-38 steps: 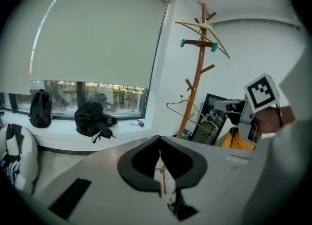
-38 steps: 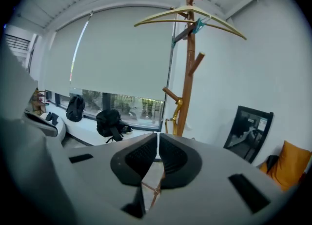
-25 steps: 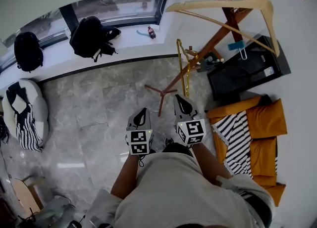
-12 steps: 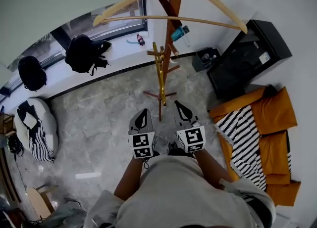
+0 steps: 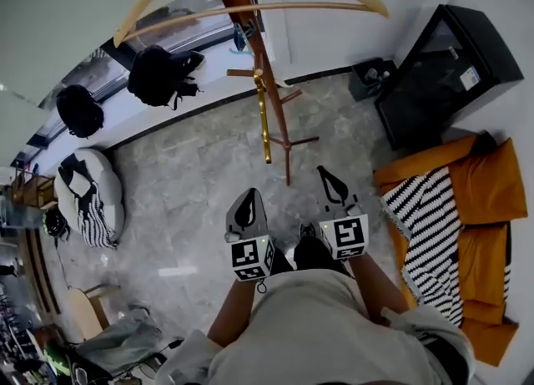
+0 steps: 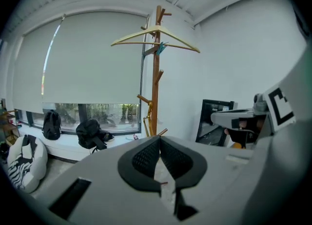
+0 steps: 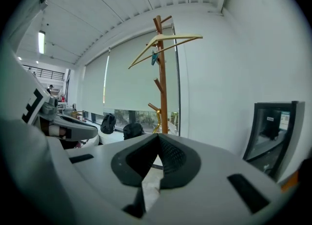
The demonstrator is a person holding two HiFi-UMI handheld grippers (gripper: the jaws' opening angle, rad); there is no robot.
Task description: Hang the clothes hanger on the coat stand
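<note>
The hanger hangs at the top of the coat stand, its bar reaching out to both sides of the pole. Both claws are well below it, side by side in front of the person's body, above the grey floor. The left claw is clenched with nothing in it, its pads meeting at the tip. The right claw is clenched and empty too. Two black backpacks lie on the window ledge behind the stand.
</note>
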